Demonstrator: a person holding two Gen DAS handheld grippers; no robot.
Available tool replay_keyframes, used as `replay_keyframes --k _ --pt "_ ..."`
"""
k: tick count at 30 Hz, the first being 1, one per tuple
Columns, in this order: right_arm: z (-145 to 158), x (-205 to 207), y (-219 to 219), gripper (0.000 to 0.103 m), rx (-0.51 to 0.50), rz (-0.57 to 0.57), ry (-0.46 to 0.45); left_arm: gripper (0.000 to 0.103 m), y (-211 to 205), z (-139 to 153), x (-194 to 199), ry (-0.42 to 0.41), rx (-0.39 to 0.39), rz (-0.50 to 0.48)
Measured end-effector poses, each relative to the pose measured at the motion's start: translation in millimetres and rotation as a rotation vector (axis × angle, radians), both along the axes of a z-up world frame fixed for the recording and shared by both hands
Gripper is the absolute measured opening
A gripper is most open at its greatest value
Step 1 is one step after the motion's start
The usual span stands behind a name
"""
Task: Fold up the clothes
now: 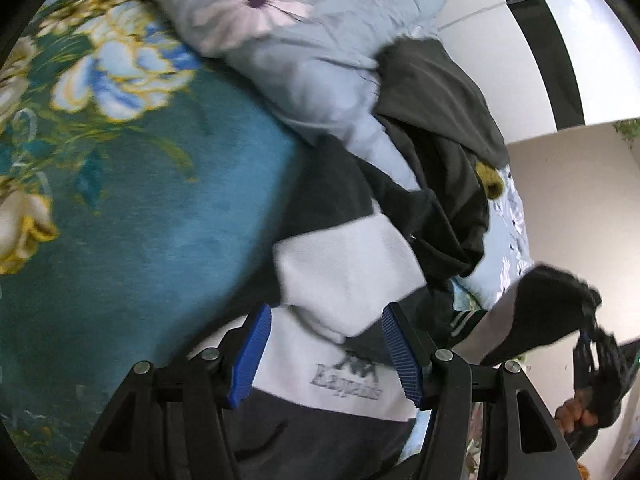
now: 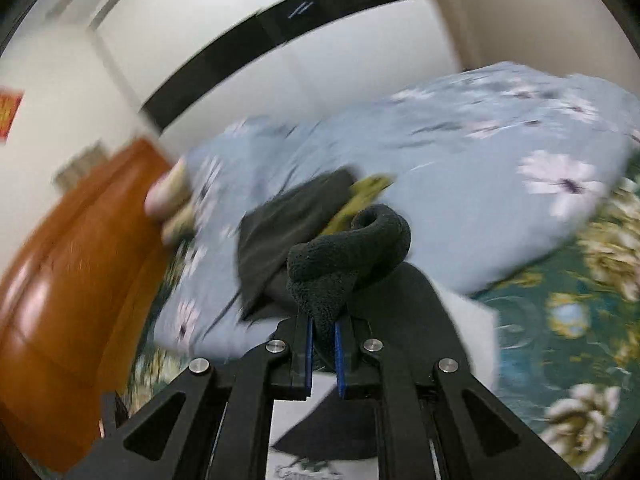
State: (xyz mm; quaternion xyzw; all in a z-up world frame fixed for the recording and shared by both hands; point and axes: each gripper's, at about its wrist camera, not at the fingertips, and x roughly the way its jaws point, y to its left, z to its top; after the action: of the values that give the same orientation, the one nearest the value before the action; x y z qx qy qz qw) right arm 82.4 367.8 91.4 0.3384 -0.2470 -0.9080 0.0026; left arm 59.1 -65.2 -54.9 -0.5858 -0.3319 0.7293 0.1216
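On the bed's teal flowered blanket (image 1: pixel 132 216) lies a black-and-white sweatshirt (image 1: pixel 344 264), its printed chest between the left gripper (image 1: pixel 326 354), whose jaws stand released, pads clear of the cloth. At three o'clock the right gripper (image 2: pixel 322 350) has its jaws clenched on a dark fleecy cuff (image 2: pixel 348 248). Toward twelve o'clock a pale blue daisy quilt (image 1: pixel 304 40) carries a dark grey garment (image 1: pixel 436 96).
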Motion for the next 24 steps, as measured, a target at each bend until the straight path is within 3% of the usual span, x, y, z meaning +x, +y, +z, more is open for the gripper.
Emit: replay_keyframes --k 5,10,15,19,24 --pt "-44 -54 -103 0.009 -0.028 0.166 -0.094 0.062 -49 -12 11 -0.017 -0.003 0.083" --pt "-111 -91 -187 0.009 0.064 0.285 -0.265 0.062 -85 -28 21 -0.053 0.016 0.149" --pt "-177 -96 -229 0.009 0.09 0.302 -0.471 0.062 -90 -35 25 -0.055 0.01 0.143" --pt "-192 -92 -243 0.012 0.143 0.351 -0.511 0.062 -85 -50 24 -0.101 0.036 0.13" --pt "-177 -83 -248 0.011 0.167 0.386 -0.444 0.062 -63 -53 19 -0.107 0.063 0.077"
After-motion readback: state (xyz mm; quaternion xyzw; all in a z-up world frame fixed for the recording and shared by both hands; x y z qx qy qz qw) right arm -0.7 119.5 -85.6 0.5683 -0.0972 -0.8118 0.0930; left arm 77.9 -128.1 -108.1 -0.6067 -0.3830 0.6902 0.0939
